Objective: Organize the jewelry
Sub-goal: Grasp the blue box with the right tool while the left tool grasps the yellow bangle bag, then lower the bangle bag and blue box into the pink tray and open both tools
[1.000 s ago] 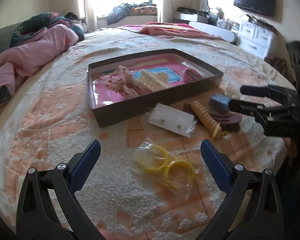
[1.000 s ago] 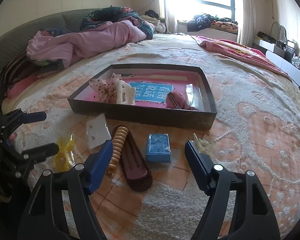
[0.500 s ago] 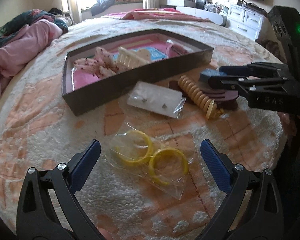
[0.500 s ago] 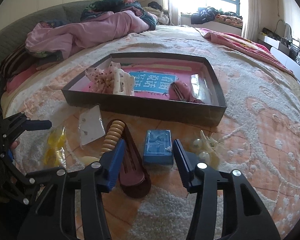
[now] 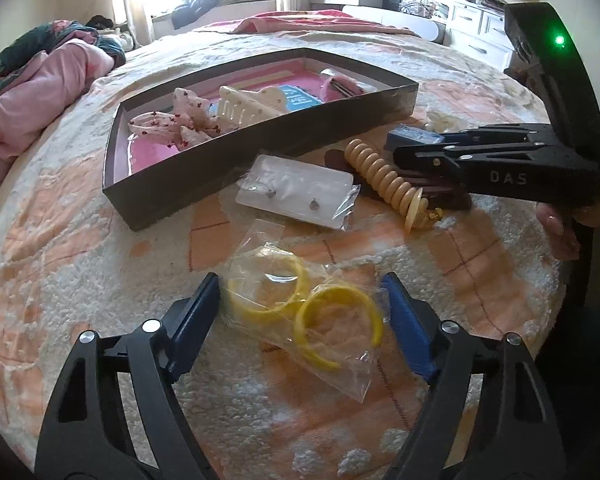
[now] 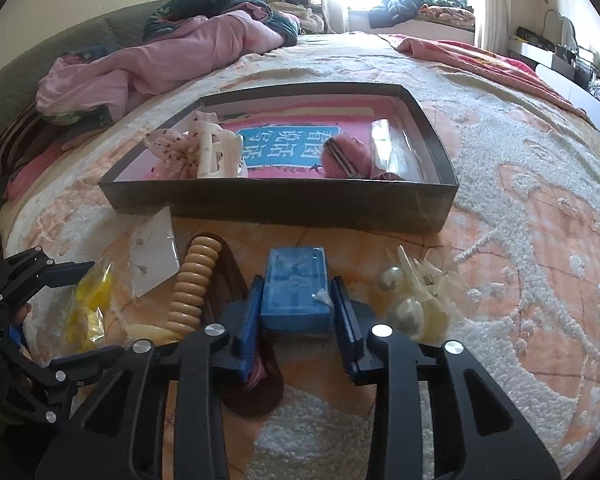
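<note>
The dark brown hair clip (image 6: 236,280) lies half hidden under the beige spiral clip (image 6: 192,280) and the right gripper's (image 6: 296,312) fingers. The near wall of the box (image 6: 276,200) hides the lower parts of its contents. The earring card's (image 5: 296,192) studs are too small to make out.

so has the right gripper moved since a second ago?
Yes. The right gripper has come down and forward toward the dark tray, and its jaws have just been closing; they now clamp the blue box on the bedspread.
</note>
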Action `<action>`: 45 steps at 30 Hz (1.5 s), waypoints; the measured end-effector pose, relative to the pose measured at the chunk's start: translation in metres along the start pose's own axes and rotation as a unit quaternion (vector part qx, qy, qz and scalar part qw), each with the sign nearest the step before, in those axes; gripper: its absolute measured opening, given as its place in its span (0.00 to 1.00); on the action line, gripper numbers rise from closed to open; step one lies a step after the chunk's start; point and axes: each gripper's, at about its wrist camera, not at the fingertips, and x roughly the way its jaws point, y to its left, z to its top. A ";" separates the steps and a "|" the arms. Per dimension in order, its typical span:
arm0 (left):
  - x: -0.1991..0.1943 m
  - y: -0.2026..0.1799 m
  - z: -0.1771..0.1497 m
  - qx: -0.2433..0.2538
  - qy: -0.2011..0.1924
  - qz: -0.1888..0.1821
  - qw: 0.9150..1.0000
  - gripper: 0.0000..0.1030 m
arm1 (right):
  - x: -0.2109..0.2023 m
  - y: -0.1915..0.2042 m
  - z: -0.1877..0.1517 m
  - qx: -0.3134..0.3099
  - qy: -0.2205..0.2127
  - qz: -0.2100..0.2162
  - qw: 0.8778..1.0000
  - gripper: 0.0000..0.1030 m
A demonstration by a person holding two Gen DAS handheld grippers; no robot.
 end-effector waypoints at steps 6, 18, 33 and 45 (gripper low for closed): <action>-0.003 -0.001 0.002 -0.002 -0.005 -0.005 1.000 0.61 | -0.004 -0.002 -0.002 0.004 -0.007 0.003 1.000 0.30; -0.020 0.005 0.010 -0.027 -0.035 -0.017 0.999 0.61 | -0.021 -0.005 -0.001 0.010 -0.030 0.003 0.999 0.30; -0.029 0.030 0.027 -0.071 -0.060 -0.004 0.996 0.61 | -0.033 0.008 0.008 -0.004 -0.050 0.010 0.999 0.30; -0.033 0.052 0.044 -0.110 -0.077 0.019 0.991 0.61 | -0.034 0.019 0.021 -0.015 -0.058 0.022 0.998 0.30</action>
